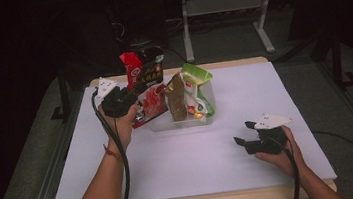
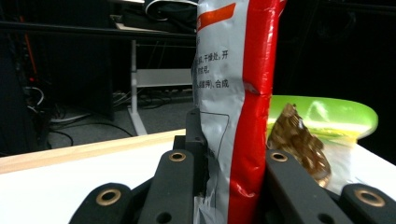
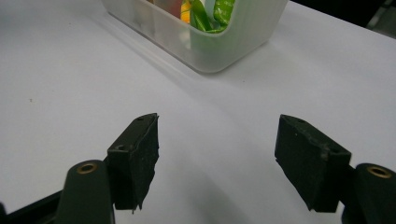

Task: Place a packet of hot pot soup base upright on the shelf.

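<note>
A red and silver snack bag (image 1: 147, 87) stands tall at the left end of a clear plastic bin (image 1: 187, 122). My left gripper (image 1: 127, 101) is shut on that bag's lower edge; in the left gripper view the red and silver snack bag (image 2: 233, 107) rises between the black jaws. A brown-gold packet (image 1: 176, 98) and a green and white packet (image 1: 197, 89) stand inside the bin. My right gripper (image 1: 243, 134) rests low over the white table (image 1: 245, 101) at the right, open, with nothing between its fingers (image 3: 135, 154).
The bin's translucent corner (image 3: 219, 42) lies ahead of the right gripper, with bare white tabletop between. A wooden table edge (image 1: 181, 70) runs along the back. Beyond it are a dark floor and a white frame stand (image 1: 224, 8).
</note>
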The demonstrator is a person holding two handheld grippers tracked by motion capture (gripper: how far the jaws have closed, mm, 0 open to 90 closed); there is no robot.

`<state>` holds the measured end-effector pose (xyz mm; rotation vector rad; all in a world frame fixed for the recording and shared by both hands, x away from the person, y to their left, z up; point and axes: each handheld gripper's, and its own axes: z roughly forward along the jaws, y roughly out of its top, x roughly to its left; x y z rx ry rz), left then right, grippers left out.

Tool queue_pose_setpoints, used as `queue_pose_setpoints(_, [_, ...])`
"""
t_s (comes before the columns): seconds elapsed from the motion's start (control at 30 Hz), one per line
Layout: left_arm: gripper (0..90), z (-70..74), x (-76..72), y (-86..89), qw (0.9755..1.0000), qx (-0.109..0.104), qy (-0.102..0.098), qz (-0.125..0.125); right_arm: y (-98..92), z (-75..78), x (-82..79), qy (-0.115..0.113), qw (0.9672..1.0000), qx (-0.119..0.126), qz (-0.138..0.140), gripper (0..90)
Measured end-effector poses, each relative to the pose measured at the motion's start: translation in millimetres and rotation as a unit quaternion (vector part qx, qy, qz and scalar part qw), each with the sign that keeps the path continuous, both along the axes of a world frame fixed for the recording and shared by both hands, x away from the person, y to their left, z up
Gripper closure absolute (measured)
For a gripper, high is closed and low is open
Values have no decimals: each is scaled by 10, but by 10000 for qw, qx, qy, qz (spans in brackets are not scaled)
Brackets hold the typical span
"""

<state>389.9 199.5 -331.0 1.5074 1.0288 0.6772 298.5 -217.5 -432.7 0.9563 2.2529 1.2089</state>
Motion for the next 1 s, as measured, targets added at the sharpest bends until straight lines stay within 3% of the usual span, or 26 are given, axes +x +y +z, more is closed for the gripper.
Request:
queue_pose_setpoints(0.43, [794, -66, 191, -209, 9995, 189, 50, 238, 2, -10, 4, 24, 10000, -19, 36, 297])
queue_pose_setpoints(0.8, [794, -141, 365, -324, 9985, 212, 90, 497, 11, -22, 4, 31, 9999, -45, 92, 297])
queue_pose_setpoints(1.0, [794, -181, 434, -343, 9980, 55, 63, 626, 13, -28, 4, 51, 9999, -41, 104, 297])
